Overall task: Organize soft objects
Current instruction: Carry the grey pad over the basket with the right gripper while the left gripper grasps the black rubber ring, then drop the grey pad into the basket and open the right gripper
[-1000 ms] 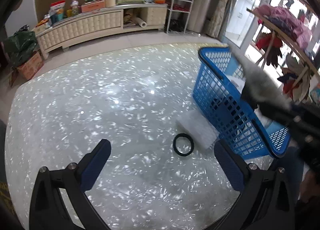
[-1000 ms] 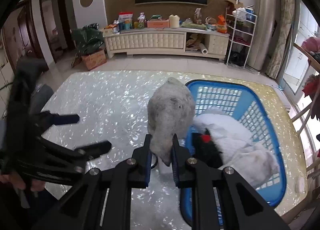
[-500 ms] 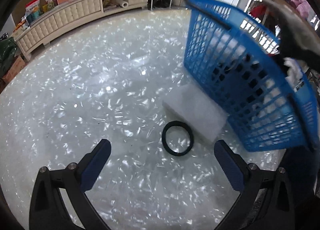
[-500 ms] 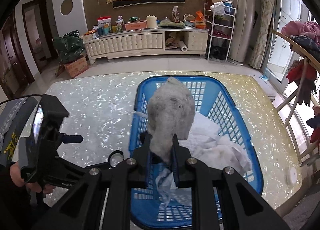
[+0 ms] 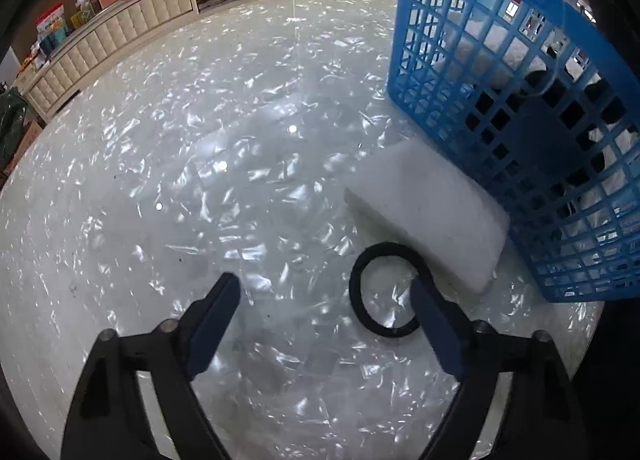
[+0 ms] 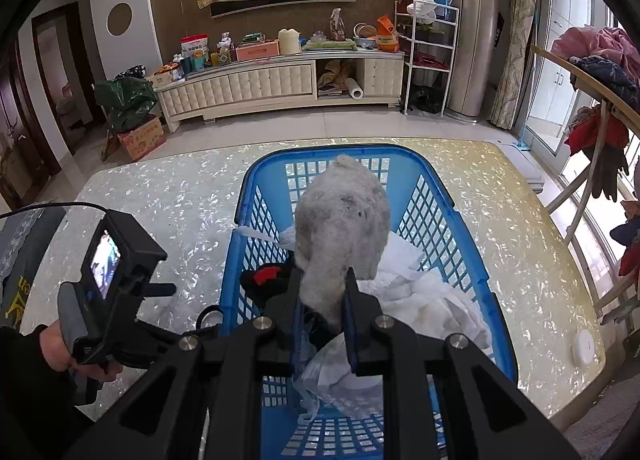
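Note:
My right gripper (image 6: 322, 292) is shut on a grey fluffy wad (image 6: 343, 227) and holds it over the blue basket (image 6: 452, 219), which contains white cloths (image 6: 420, 296) and a black and red item (image 6: 264, 276). In the left wrist view my left gripper (image 5: 326, 292) is open and empty, low over the table. A black elastic ring (image 5: 358, 300) lies just by its right finger (image 5: 434, 320). A white foam block (image 5: 428, 211) lies behind the ring, against the basket's wall (image 5: 500, 99).
The pearly white table (image 5: 180, 179) stretches to the left of the basket. A small white disc (image 6: 583, 348) sits near the table's right edge. A clothes rack (image 6: 600, 107) stands to the right, a long cabinet (image 6: 276, 83) behind.
My right gripper carried the grey wad from the table beside the basket to over the basket. My left gripper dropped lower and closer to the black ring and foam block.

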Motion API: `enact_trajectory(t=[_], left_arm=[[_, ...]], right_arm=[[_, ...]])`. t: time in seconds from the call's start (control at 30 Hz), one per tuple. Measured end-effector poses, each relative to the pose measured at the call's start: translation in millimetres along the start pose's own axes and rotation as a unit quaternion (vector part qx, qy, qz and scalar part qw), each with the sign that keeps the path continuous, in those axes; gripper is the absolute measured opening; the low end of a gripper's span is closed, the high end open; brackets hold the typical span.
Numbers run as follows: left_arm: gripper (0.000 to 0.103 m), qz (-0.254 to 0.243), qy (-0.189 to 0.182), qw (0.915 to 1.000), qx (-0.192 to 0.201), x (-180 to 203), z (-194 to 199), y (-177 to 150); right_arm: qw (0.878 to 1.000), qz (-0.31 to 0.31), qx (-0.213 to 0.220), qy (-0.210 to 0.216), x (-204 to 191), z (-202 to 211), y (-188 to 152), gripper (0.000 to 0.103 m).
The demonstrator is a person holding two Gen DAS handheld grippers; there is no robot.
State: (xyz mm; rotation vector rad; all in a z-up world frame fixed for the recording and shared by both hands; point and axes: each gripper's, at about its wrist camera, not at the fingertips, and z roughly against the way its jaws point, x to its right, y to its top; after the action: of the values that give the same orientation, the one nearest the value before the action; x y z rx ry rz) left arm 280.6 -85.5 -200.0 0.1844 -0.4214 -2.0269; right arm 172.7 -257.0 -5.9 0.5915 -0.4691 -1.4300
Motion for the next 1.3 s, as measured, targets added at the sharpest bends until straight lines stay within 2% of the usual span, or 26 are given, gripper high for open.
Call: enact_trajectory(t=[0.13, 0.23, 0.3, 0.33, 0.4, 0.63, 0.8, 1.0, 1.3], left_arm=[[0.070, -0.012, 0.008, 0.9999, 0.000, 2.7, -3.8, 3.0], [0.048, -0.023, 0.011, 0.9997, 0.004, 5.6, -0.8, 5.9], [0.030, -0.028, 0.008, 0.9996, 0.007, 6.2, 0.7, 7.8], [0.026, -0.028, 0.006, 0.9995, 0.010, 5.6, 1.1, 8.8], [0.008, -0.023, 0.003, 0.9996, 0.013, 3.3, 1.0, 10.2], [0.004, -0.006, 0.000, 0.9999, 0.014, -6.1, 5.1, 9.0], [0.004, -0.002, -0.010, 0.9995, 0.031, -8.7, 22.8, 11.5], [0.004, -0.004, -0.015, 0.9985, 0.052, -4.3, 48.7, 15.9], [0.004, -0.017, -0.017, 0.9954, 0.093, 14.4, 94.6, 22.8]], right_arm=[[1.000, -0.001, -0.001, 0.002, 1.0, -1.1, 1.0, 0.016], [1.000, -0.003, -0.003, 0.005, 3.2, -2.6, -0.4, 0.016], [1.000, -0.004, -0.004, 0.005, 4.3, -3.0, 0.1, 0.016], [1.000, -0.005, -0.004, 0.004, 4.8, -2.9, 0.8, 0.016], [1.000, -0.006, -0.004, 0.004, 4.7, -2.8, 1.8, 0.016], [1.000, -0.004, 0.000, 0.004, 6.5, 1.5, 1.7, 0.016], [1.000, -0.007, 0.004, -0.004, 10.5, 5.9, 1.7, 0.016], [0.999, -0.012, -0.022, -0.031, 19.3, -3.3, -3.6, 0.016], [0.997, -0.024, -0.060, -0.035, 29.8, -17.9, -14.6, 0.016]])
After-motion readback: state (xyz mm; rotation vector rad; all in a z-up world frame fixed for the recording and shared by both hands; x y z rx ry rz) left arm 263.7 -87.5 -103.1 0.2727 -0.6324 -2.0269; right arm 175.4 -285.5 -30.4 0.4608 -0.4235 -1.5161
